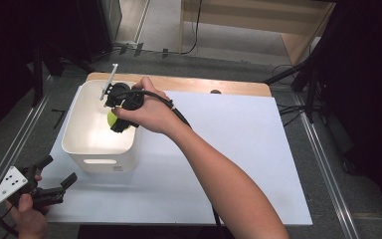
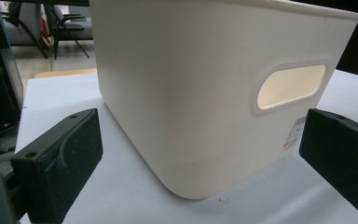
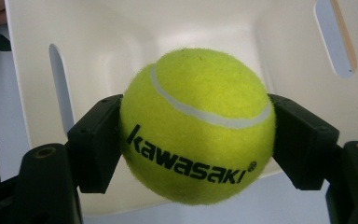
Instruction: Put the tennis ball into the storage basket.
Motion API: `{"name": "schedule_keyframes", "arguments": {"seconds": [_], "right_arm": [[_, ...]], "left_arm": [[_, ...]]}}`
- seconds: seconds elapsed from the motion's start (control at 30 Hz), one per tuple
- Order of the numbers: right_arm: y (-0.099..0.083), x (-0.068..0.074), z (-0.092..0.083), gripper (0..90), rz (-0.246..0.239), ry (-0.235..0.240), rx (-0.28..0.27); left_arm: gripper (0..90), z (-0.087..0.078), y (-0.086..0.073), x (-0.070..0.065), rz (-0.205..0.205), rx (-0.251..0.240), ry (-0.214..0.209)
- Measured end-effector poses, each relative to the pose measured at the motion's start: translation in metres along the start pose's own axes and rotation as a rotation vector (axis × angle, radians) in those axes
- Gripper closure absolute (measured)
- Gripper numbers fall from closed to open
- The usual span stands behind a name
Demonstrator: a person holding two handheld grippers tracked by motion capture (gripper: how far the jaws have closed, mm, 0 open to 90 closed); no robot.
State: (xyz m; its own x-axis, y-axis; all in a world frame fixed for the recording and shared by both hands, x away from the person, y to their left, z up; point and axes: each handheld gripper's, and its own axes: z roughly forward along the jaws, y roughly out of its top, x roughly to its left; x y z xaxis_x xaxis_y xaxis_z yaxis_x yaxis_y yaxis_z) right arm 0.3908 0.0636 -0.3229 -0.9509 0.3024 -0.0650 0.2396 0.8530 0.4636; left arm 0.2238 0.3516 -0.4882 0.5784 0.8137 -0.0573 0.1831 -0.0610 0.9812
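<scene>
While the ball hangs over the bin: the right claw point(image 3: 196, 140) is clamped on a yellow-green tennis ball point(image 3: 196, 126), one jaw pressed on each side of its widest part.
Ball position: in the high view the tennis ball point(image 1: 112, 118) sits under the right hand point(image 1: 146, 110), above the open inside of the white bin point(image 1: 82, 144), near its right wall; whether it is below the rim I cannot tell.
Bin position: it stands on the white desk point(image 1: 238, 164) toward the far left corner, with a cut-out handle slot in the wall facing the person.
Left claw: the left claw point(image 2: 200, 154) hovers near the desk's near-left corner with its jaws well apart and nothing between them, aimed at a rounded lower corner of the bin point(image 2: 205, 93).
Handling, as a judgement: the ball looks light, with a fuzzy felt cover that grips well; it should give slightly under pressure, is not fragile, and would likely bounce or roll if dropped.
Where to hold: across the middle, as now, so it cannot squirt out.
Orientation: a sphere has no long axis; the black "kawasaki" lettering faces the right gripper view's camera, running slightly down toward the right, with the white seam curving above it.
</scene>
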Motion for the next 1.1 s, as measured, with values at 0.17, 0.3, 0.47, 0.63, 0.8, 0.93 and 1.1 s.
{"name": "schedule_keyframes", "arguments": {"seconds": [0.17, 0.3, 0.47, 0.63, 0.8, 0.93, 1.1], "right_arm": [[0.0, 0.001, 0.005, 23.3, -0.004, 0.001, 0.007], [0.0, 0.001, 0.009, 23.3, -0.003, 0.002, 0.016], [-0.002, 0.001, 0.015, 23.3, -0.005, 0.005, 0.026], [-0.003, 0.001, 0.023, 23.3, -0.005, 0.009, 0.039], [-0.004, 0.002, 0.029, 23.3, 0.003, 0.017, 0.049], [-0.005, 0.002, 0.034, 23.3, -0.005, 0.017, 0.066], [-0.005, 0.003, 0.04, 23.3, -0.007, 0.026, 0.092]], "left_arm": [[0.0, 0.0, 0.0, 0.0, -0.002, -0.001, 0.0], [0.0, 0.0, 0.0, 0.0, 0.0, -0.001, -0.001], [0.0, 0.0, 0.0, 0.0, 0.001, 0.0, 0.0], [0.0, 0.0, 0.0, 0.0, 0.0, -0.001, 0.0], [0.0, 0.0, 0.0, 0.0, 0.002, 0.0, 0.0], [0.0, 0.0, 0.0, 0.0, 0.002, 0.0, 0.0], [0.0, 0.0, 0.0, 0.0, 0.001, -0.001, 0.0]]}}
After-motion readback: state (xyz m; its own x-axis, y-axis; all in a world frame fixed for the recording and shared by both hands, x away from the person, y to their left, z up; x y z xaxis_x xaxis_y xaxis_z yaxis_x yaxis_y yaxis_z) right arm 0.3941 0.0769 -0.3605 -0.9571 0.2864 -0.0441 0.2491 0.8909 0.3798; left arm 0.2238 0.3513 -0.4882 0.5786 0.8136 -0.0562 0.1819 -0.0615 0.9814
